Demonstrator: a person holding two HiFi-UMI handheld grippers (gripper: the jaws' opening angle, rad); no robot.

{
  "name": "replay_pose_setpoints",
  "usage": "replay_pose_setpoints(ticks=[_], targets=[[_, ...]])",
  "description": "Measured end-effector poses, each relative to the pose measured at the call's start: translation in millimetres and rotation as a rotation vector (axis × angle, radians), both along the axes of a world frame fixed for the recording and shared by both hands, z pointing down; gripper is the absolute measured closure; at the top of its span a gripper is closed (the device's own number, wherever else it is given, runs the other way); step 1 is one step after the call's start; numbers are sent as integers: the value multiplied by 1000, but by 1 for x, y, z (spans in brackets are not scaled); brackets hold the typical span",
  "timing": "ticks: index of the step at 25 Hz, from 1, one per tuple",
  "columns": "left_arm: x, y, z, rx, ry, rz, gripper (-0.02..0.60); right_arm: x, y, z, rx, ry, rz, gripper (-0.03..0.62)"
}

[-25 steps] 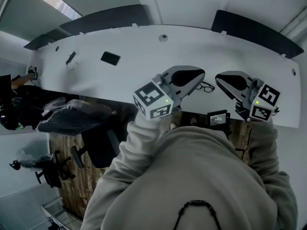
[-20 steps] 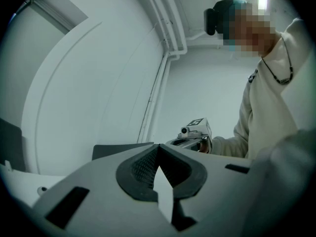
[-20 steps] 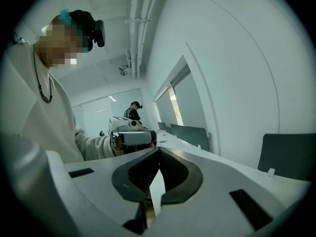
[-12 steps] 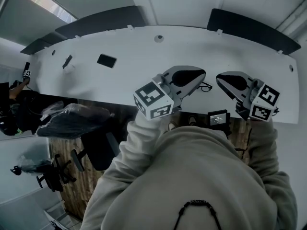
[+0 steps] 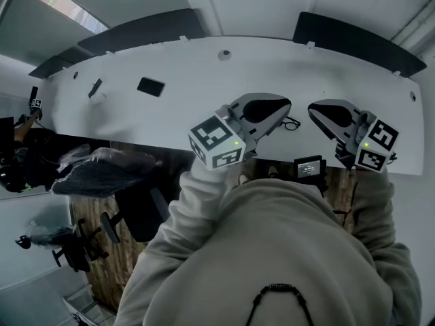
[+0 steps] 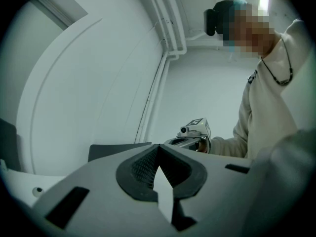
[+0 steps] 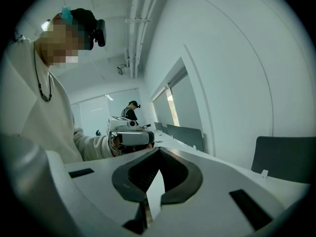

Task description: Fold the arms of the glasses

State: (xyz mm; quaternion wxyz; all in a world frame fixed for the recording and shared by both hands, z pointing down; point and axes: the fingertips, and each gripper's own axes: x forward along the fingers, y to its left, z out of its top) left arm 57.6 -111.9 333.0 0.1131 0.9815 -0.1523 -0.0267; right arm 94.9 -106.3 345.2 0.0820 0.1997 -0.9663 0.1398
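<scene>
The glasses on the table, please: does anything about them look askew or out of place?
Nothing stands out. The glasses lie on the white table between the left gripper and right gripper, partly hidden by the left one; too small to judge damage.

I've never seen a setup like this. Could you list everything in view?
glasses: one, dark-framed, on the table between the gripper tips
table: one, white, long and curved
flat slab: one, black, on the table's left part
small dark item: one, left of the slab, too small to name
black box: one, at the table's near edge
panels: two, dark, along the table's far edge
office chair: one, dark, lower left
left gripper: one, grey, jaws shut, empty
right gripper: one, grey, jaws shut, empty
sweatshirt: one, beige, on the person
</scene>
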Motion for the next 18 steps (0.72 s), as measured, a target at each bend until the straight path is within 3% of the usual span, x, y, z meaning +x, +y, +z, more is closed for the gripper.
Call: replay_pose_setpoints(ticks=[7, 18], targets=[[-2, 4, -15, 3, 52, 13, 577, 1, -1, 6, -13, 9, 2, 574], [-10, 4, -10, -2, 38, -11, 577, -6, -1, 8, -12, 19, -31, 574]])
